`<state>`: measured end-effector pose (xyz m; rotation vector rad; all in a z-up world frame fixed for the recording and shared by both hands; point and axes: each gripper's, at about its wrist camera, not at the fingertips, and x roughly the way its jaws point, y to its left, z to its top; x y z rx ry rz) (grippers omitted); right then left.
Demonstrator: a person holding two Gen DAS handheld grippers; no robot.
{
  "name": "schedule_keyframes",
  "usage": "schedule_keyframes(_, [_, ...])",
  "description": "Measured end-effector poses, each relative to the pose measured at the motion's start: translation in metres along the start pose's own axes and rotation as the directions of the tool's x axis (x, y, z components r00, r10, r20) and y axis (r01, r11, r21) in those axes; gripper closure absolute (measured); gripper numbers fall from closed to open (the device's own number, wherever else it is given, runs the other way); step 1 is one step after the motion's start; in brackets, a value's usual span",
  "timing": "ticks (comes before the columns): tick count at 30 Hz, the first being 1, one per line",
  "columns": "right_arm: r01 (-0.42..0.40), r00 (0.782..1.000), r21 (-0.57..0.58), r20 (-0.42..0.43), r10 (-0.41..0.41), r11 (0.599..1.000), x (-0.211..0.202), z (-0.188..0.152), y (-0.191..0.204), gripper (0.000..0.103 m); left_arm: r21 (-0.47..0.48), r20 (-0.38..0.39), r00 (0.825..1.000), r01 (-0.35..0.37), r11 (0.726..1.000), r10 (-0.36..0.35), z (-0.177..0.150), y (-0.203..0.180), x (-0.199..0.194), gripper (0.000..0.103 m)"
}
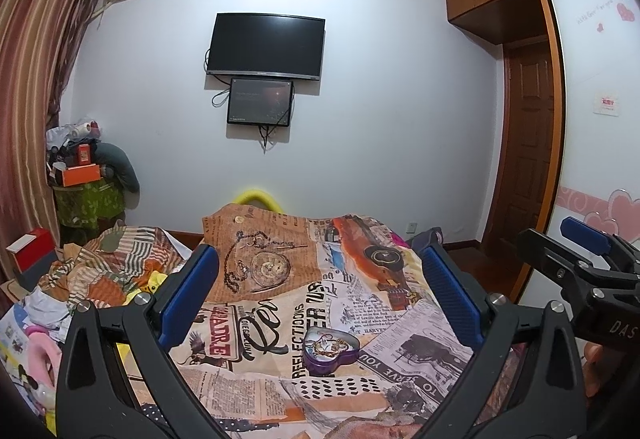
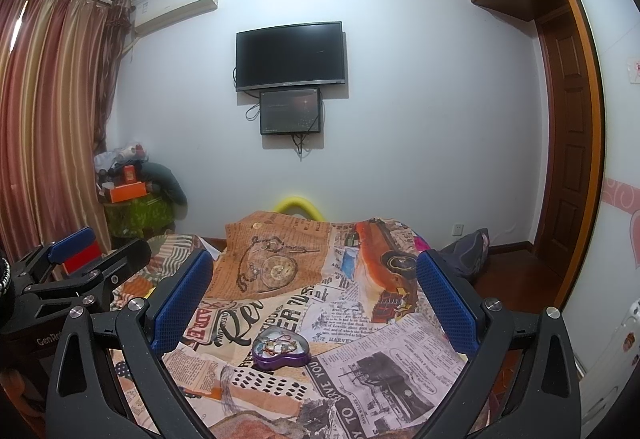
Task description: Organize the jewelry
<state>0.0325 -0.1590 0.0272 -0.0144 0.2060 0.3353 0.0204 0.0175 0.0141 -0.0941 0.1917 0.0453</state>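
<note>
Two handheld grippers point forward over a bed covered with a newspaper-collage print bedspread (image 1: 280,371). Nearest, the left gripper (image 1: 320,295) has its blue-padded fingers (image 1: 188,295) spread wide with nothing between them; the right gripper (image 2: 316,299) is likewise wide apart and holding nothing, and it shows at the right edge of the left camera's view. Just beyond the fingers, on the bedspread near the middle of the bed, sits a small purple heart-shaped tin (image 1: 330,351), lid off, with a tangle of gold chain and beaded jewelry (image 1: 329,345) inside. It touches neither gripper. Farther left lie crumpled clothes (image 1: 108,263). At the far side, a white wall carries a dark television (image 1: 265,46) with a smaller screen (image 1: 259,102) below it. Striped curtains (image 2: 44,119) hang far left, and a wooden door (image 2: 568,159) stands far right.
</note>
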Motion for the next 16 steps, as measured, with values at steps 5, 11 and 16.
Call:
schedule_keyframes(5, [0.005, 1.000, -0.002, -0.002, -0.005, 1.000, -0.001, 0.002, -0.001, 0.002, -0.005, -0.007, 1.000, 0.006, 1.000, -0.006, -0.002, 0.001, 0.002, 0.001])
schedule_keyframes(11, [0.008, 1.000, 0.000, -0.018, -0.008, 1.000, 0.003, 0.001, 0.000, 0.002, 0.003, -0.018, 1.000, 0.009, 1.000, -0.009, -0.005, 0.000, 0.006, 0.001])
schedule_keyframes(16, [0.019, 0.999, -0.007, -0.031, -0.019, 1.000, 0.007, -0.002, 0.000, 0.002, 0.002, -0.030, 1.000, 0.007, 1.000, -0.007, -0.008, 0.001, 0.011, 0.001])
